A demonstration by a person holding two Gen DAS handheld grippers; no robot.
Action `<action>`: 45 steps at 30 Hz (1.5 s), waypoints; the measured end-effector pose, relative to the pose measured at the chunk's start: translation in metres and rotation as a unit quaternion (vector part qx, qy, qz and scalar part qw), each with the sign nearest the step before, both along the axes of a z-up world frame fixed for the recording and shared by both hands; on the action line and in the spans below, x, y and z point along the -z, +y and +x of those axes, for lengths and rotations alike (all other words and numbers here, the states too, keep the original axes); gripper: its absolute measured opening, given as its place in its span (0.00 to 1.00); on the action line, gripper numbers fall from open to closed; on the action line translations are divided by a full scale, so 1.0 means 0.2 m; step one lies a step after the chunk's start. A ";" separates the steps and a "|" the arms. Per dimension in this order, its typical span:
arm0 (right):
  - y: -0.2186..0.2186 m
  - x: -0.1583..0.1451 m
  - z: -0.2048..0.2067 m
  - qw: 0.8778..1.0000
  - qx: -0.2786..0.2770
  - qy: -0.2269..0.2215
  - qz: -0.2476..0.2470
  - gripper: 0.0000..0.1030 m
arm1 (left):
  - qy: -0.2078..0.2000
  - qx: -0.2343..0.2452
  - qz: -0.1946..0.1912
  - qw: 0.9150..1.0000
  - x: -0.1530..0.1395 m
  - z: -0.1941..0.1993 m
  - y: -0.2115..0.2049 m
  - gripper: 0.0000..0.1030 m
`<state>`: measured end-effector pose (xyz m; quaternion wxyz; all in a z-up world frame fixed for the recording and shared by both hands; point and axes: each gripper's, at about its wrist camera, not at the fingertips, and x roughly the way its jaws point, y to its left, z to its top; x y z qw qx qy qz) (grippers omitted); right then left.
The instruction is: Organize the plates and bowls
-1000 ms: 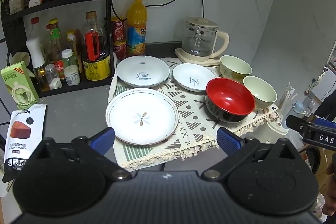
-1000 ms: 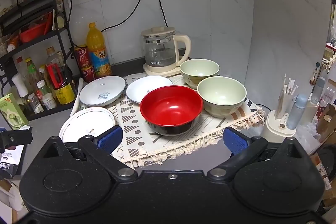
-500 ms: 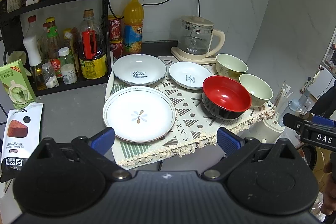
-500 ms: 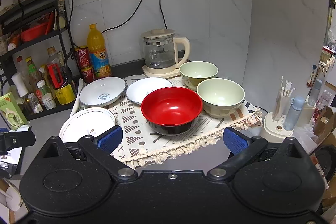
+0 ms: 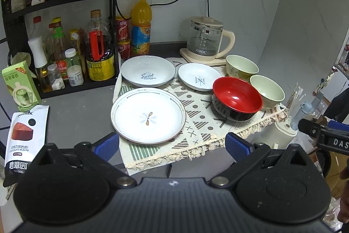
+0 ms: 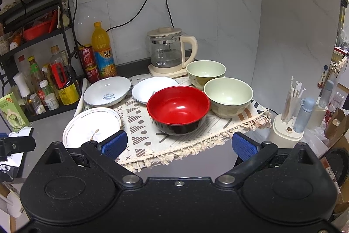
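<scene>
**Both grippers spread and empty short of the cloth's fringed edge**

The left gripper (image 5: 171,143) hangs with its blue-padded fingers (image 5: 106,143) wide apart, holding nothing, just short of the large white round plate with a flower motif (image 5: 148,116). That plate sits at the near left corner of the patterned cloth mat (image 5: 202,123), its left rim overhanging onto the grey counter (image 5: 80,106). Behind it lie the white "Sweet" dish (image 5: 148,74) and a smaller white dish (image 5: 199,76), close together.

The right gripper (image 6: 178,144) is likewise spread and empty, facing the red-and-black bowl (image 6: 178,108), which stands apart from the mat's fringe. Two pale green bowls (image 6: 228,96) (image 6: 206,71) crowd just behind it, the rear one beside the glass kettle (image 6: 169,54).

Only the left view shows the chocolate pie packet (image 5: 23,137) in full; only the right view shows clearly the white holder with straws (image 6: 288,123) past the mat's right edge.
</scene>
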<state>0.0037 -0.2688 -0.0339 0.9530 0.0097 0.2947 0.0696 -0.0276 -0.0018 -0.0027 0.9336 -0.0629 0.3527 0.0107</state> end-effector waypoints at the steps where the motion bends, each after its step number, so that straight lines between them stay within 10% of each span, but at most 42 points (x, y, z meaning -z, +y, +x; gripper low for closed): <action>1: 0.00 0.00 -0.01 1.000 -0.001 -0.001 -0.002 1.00 | 0.000 -0.002 -0.004 1.000 0.00 0.00 0.01 0.99; 45: -0.14 0.08 0.05 1.000 0.003 0.012 0.019 1.00 | 0.019 0.006 0.000 1.000 0.09 0.16 -0.12 0.99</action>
